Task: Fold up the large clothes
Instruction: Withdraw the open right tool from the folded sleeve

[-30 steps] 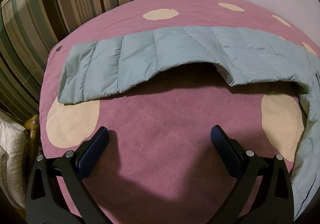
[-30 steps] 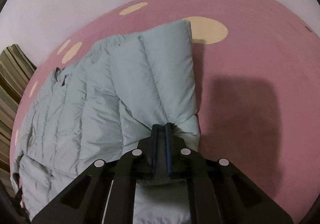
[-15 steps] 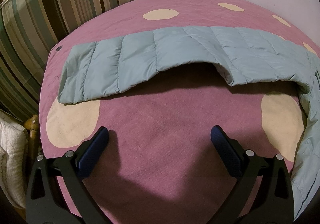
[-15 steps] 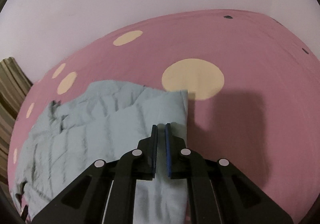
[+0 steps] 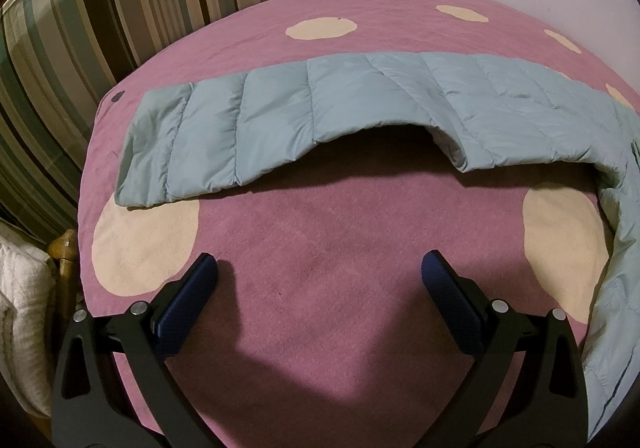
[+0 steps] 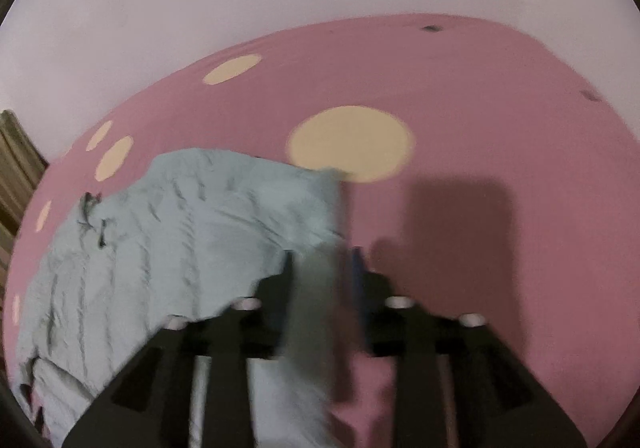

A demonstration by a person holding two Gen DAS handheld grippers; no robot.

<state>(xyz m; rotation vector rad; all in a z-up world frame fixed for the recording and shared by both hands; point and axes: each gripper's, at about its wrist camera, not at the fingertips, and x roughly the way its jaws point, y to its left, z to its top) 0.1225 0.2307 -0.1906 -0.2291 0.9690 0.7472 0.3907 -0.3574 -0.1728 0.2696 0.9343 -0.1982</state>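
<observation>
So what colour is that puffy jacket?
Pale blue-grey jacket, quilted in stitched panels; clearest in the left wrist view.

No readable text, no labels, no brand marks, no numbers, no signs in either wrist view, right wrist view blurred by motion

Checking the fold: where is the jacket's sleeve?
In the left wrist view the sleeve lies across the pink spotted cover, its cuff near the striped cushion.
</observation>
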